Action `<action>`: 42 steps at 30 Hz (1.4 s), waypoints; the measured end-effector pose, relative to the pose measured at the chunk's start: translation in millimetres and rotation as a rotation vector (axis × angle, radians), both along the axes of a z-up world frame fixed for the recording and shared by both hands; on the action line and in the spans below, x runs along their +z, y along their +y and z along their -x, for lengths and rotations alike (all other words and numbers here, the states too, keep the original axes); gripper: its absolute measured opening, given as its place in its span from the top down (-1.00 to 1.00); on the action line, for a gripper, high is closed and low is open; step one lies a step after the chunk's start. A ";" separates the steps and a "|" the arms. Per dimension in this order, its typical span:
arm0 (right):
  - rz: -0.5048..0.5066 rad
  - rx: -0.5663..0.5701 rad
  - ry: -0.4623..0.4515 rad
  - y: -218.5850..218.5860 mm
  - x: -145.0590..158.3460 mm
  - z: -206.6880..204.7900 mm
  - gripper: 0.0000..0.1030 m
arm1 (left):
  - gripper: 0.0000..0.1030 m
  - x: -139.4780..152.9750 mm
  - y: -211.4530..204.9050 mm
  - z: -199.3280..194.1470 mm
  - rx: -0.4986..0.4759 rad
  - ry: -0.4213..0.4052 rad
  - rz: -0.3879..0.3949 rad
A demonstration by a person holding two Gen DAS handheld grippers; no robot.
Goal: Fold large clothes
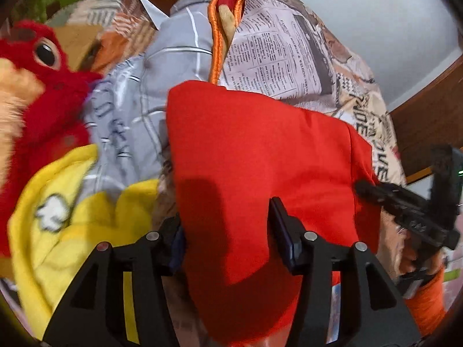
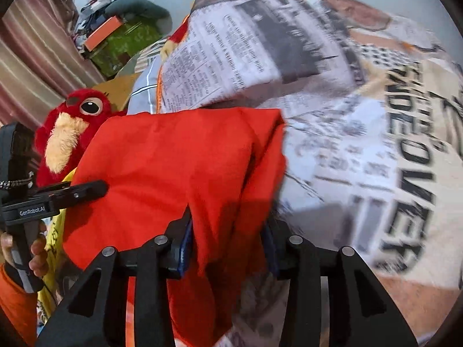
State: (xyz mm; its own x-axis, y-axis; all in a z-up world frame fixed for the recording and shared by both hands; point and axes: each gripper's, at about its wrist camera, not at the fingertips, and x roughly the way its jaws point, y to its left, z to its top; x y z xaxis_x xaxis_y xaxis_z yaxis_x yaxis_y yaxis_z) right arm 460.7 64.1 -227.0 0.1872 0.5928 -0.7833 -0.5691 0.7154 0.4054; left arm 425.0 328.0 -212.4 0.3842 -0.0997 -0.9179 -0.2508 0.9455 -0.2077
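The red cloth point(image 1: 260, 156) lies folded on the bed, on top of a newsprint quilt point(image 2: 361, 133), with a red plush bird point(image 2: 72, 127) and a yellow garment point(image 1: 58, 217) just to its left. My left tool point(image 1: 228, 228) sits at the cloth's near left part, my right tool point(image 2: 228, 240) at its near right part. In both, the cloth runs between the two fingers. Whether the pads press on it I cannot tell: on the left there is a gap beside the right finger point(image 1: 282, 225), and on the right the fabric bunches up and hides the pads.

I judge the cloth light, soft and limp. It will sag and slide wherever it is not held, and its layers can slip over each other, so a pinch on the top layer alone would pull the fold open. The safest hold is at the two near corners, taking all layers at once, hands level so the edge stays straight. It will not break, but the quilt beneath is lumpy, and the fold may drift as it settles.
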 end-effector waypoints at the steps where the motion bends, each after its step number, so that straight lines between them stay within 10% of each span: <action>1: 0.012 -0.023 -0.012 -9.2 5.3 4.9 0.28 | -0.02 7.9 -5.1 5.6 0.003 -0.001 -0.049; 7: -0.033 -0.101 -0.073 -59.5 58.0 37.1 0.28 | -0.01 70.2 -36.5 44.1 -0.010 -0.091 -0.156; 21: -0.356 -0.131 -0.471 -150.9 247.9 199.5 0.28 | -0.01 268.1 -178.2 218.0 -0.053 -0.650 -0.354; 34: -0.373 -0.245 -0.716 -171.4 255.8 308.0 0.25 | -0.22 287.3 -243.1 327.6 0.005 -0.876 -0.513; 42: -0.330 -0.290 -0.812 -171.1 258.4 327.4 -0.82 | -0.99 276.6 -241.5 342.6 0.086 -0.872 -0.568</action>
State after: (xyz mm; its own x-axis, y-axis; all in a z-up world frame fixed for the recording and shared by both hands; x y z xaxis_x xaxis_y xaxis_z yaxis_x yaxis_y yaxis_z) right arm 133.3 -107.0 31.3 0.7813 0.6068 -0.1461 -0.5848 0.7935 0.1685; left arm 82.3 86.5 64.2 0.9215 0.3187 -0.2218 -0.2986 0.9468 0.1201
